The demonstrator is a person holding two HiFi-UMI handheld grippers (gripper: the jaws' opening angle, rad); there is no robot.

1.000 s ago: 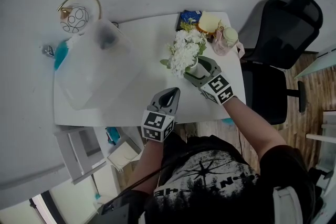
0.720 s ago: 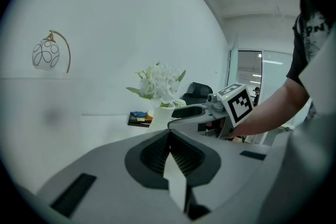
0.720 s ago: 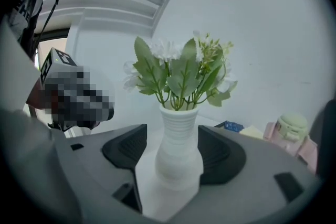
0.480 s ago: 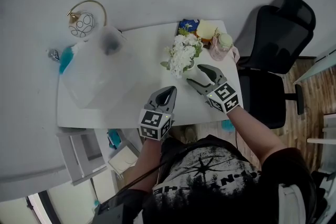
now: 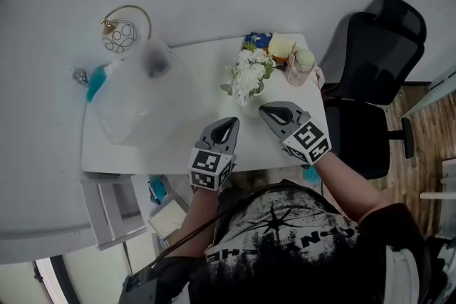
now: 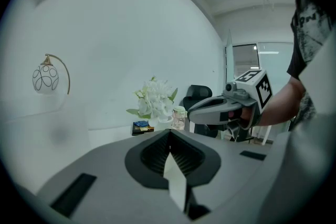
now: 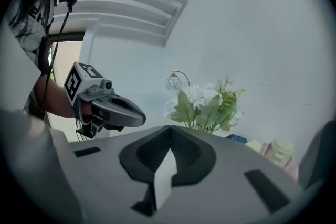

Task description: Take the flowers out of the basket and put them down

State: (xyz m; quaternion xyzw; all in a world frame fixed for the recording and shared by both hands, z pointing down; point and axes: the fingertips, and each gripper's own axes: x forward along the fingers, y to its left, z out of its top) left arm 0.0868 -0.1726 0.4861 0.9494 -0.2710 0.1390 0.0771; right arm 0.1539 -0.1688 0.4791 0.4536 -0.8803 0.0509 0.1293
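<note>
**Both grippers shut, flowers standing free**

The left gripper (image 5: 229,124) hangs near-left of the flowers (image 5: 246,75), jaws pressed together and empty. The flowers stand upright on the table (image 5: 178,149), apart from both grippers. The right gripper (image 5: 266,110), near-right of the flowers, has just closed pad to pad.

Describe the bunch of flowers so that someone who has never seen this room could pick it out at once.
Find the white table beside the black office chair, then its far right corner, crowded with small items. The flowers are the only white blooms with green leaves, just left of the pink bottle.
</note>
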